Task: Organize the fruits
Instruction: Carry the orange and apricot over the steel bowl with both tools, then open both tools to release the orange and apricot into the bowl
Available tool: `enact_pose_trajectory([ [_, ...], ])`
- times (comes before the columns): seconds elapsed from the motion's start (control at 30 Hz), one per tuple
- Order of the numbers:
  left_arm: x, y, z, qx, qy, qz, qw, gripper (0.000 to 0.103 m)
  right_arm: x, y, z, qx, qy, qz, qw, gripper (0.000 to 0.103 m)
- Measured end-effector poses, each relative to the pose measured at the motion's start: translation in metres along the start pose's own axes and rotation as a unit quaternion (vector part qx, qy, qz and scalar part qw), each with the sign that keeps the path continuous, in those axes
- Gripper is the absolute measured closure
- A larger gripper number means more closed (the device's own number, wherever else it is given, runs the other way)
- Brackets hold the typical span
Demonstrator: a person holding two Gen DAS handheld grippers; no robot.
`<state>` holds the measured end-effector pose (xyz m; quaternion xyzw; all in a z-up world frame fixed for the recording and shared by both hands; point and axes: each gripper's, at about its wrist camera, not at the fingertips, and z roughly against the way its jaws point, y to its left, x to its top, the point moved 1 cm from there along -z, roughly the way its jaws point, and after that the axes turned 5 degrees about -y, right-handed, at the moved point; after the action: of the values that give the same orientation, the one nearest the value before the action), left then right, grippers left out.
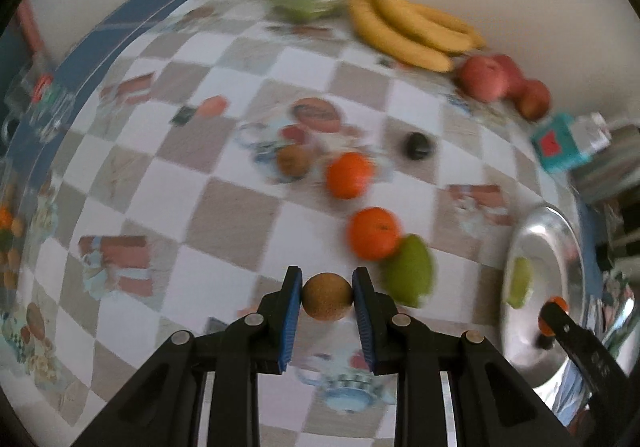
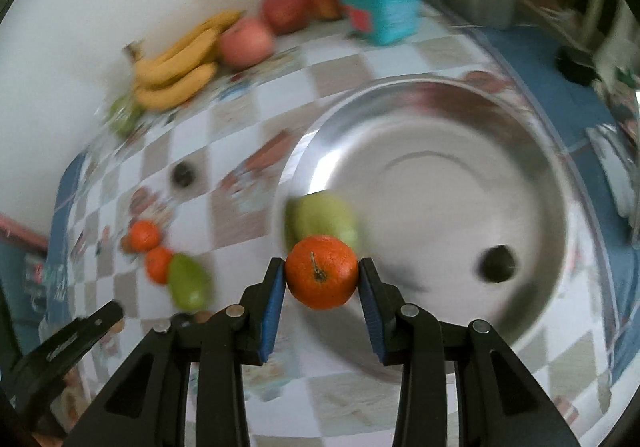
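Two fruits are in your grip: left hand-held gripper [image 1: 327,297] clamps a kiwi [image 1: 327,297], right hand-held gripper [image 2: 322,279] clamps an orange [image 2: 322,271] above the steel bowl's [image 2: 520,135] near rim. One pear [image 2: 322,217] already lies inside. Oranges, another pear and a kiwi remain on the counter [image 1: 224,207].

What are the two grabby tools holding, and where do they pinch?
The left tool pinches a brown kiwi by its two sides. The right tool pinches an orange by its sides, stem facing the camera.
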<state>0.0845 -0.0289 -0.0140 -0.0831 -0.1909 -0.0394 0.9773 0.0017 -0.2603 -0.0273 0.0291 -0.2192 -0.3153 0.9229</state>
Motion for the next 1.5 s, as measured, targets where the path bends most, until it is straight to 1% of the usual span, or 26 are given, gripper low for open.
enact_pose_trajectory([
  [0.13, -0.008, -0.038, 0.003, -0.030, -0.005, -0.047, 0.9984, 0.075, 0.005, -0.032, 0.004, -0.021, -0.010, -0.038, 0.999, 0.065],
  [0.17, -0.011, -0.054, 0.003, -0.042, -0.007, -0.065, 0.9970, 0.075, 0.006, -0.038, 0.005, -0.026, -0.012, -0.045, 0.999, 0.065],
  [0.23, -0.014, -0.073, 0.002, -0.052, -0.011, -0.087, 0.9948, 0.075, 0.009, -0.052, 0.007, -0.034, -0.016, -0.059, 0.998, 0.065],
  [0.37, -0.023, -0.114, 0.006, -0.081, -0.018, -0.137, 0.9871, 0.075, 0.012, -0.070, 0.009, -0.043, -0.020, -0.078, 0.996, 0.065],
  [0.47, -0.027, -0.137, 0.005, -0.092, -0.024, -0.165, 0.9817, 0.075, 0.014, -0.076, 0.008, -0.049, -0.022, -0.085, 0.995, 0.065],
  [0.53, -0.032, -0.152, 0.000, -0.102, -0.017, -0.183, 0.9775, 0.075, 0.015, -0.077, 0.008, -0.048, -0.024, -0.087, 0.995, 0.065],
  [0.6, -0.035, -0.166, -0.008, -0.126, 0.002, -0.189, 0.9737, 0.075, 0.017, -0.079, 0.007, -0.044, -0.029, -0.096, 0.994, 0.064],
  [0.67, -0.039, -0.179, -0.015, -0.131, 0.009, -0.201, 0.9707, 0.075, 0.019, -0.082, 0.006, -0.042, -0.033, -0.103, 0.993, 0.064],
  [0.77, -0.047, -0.200, -0.030, -0.133, 0.018, -0.230, 0.9640, 0.075, 0.022, -0.088, 0.003, -0.040, -0.037, -0.114, 0.992, 0.064],
  [0.87, -0.053, -0.211, -0.042, -0.135, 0.033, -0.242, 0.9602, 0.075, 0.026, -0.096, -0.001, -0.040, -0.035, -0.124, 0.991, 0.064],
  [0.97, -0.057, -0.219, -0.052, -0.139, 0.046, -0.245, 0.9583, 0.075, 0.031, -0.102, -0.004, -0.044, -0.035, -0.130, 0.990, 0.064],
  [1.07, -0.062, -0.227, -0.062, -0.132, 0.055, -0.256, 0.9559, 0.075, 0.035, -0.107, -0.008, -0.044, -0.034, -0.134, 0.989, 0.064],
  [1.4, -0.069, -0.231, -0.082, -0.120, 0.079, -0.265, 0.9536, 0.074, 0.038, -0.118, -0.025, -0.043, -0.014, -0.146, 0.988, 0.064],
  [1.5, -0.070, -0.231, -0.086, -0.124, 0.085, -0.264, 0.9526, 0.074, 0.038, -0.119, -0.028, -0.044, -0.007, -0.147, 0.988, 0.064],
])
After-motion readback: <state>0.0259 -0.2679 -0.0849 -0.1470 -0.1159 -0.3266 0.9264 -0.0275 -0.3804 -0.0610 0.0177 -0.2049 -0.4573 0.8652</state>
